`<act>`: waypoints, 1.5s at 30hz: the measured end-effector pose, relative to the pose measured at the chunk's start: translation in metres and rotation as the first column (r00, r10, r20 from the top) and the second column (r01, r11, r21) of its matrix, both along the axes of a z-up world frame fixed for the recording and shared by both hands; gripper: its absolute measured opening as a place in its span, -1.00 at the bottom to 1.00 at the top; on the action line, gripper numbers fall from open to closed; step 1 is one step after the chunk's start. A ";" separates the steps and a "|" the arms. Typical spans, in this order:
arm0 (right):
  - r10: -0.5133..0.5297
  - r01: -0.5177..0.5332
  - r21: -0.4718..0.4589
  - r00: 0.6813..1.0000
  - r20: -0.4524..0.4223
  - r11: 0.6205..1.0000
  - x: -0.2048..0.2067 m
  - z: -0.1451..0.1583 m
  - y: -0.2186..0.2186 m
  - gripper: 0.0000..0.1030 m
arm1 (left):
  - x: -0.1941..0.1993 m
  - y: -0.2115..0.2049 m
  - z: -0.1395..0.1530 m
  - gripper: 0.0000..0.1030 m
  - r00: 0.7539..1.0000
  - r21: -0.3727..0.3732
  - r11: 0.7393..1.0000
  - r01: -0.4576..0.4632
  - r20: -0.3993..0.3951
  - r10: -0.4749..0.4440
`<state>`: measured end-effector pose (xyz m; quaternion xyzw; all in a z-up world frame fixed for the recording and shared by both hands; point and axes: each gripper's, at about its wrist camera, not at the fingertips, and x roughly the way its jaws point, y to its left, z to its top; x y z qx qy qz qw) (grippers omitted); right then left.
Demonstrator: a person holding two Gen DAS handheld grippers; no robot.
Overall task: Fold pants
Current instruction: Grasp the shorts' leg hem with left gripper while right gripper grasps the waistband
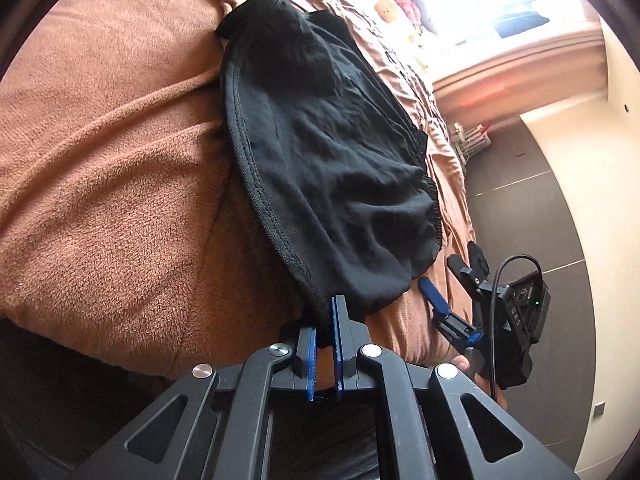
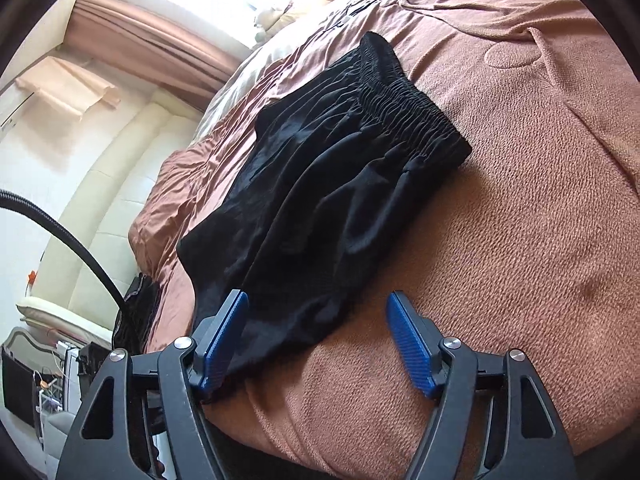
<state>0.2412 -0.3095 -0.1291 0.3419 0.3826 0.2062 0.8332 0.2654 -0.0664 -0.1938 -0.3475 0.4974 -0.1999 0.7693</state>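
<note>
Black pants (image 1: 336,152) lie folded on a brown fleece blanket (image 1: 120,160). My left gripper (image 1: 325,320) is shut on the near hem edge of the pants. In the right wrist view the pants (image 2: 320,200) stretch away with the elastic waistband (image 2: 404,96) at the far end. My right gripper (image 2: 316,328) is open, its blue pads either side of the near corner of the pants, the left pad (image 2: 224,336) touching the cloth. The right gripper also shows in the left wrist view (image 1: 452,280), open beside the pants.
The bed has a pinkish-brown sheet (image 2: 192,160) beyond the blanket. Dark floor tiles (image 1: 540,200) and a wall lie past the bed edge. A black hose (image 2: 60,232) and a cream sofa (image 2: 120,184) stand at the left.
</note>
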 end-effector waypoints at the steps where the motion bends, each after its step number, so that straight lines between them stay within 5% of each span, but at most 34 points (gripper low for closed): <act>1: -0.015 0.015 0.011 1.000 -0.004 1.000 0.001 -0.001 -0.002 0.37 | -0.002 0.000 0.004 -0.88 1.000 0.001 1.000 0.002 0.012 -0.002; 7: -0.086 0.087 0.063 0.996 -0.025 0.994 0.006 -0.004 -0.012 0.13 | -0.008 0.000 0.032 -0.90 0.997 0.016 1.000 0.012 0.079 -0.013; 12: -0.156 0.164 0.087 0.984 -0.092 0.983 0.009 -0.013 -0.026 -0.74 | -0.012 0.000 0.057 -0.91 0.990 0.020 0.999 0.029 0.139 -0.032; 14: -0.161 0.171 0.108 0.983 -0.092 0.979 0.004 -0.013 -0.030 -0.87 | -0.011 0.002 0.069 -0.91 0.986 0.016 0.999 0.032 0.162 -0.034; 27: -0.147 0.139 0.143 0.988 0.047 0.980 -0.014 0.030 -0.044 -1.00 | 0.035 0.003 0.130 -0.91 0.958 0.020 1.000 0.002 0.287 -0.008; 45: -0.122 0.112 0.086 0.985 0.121 0.990 0.091 0.068 -0.016 -1.00 | 0.166 0.016 0.160 -0.90 0.942 0.079 0.996 -0.034 0.336 0.006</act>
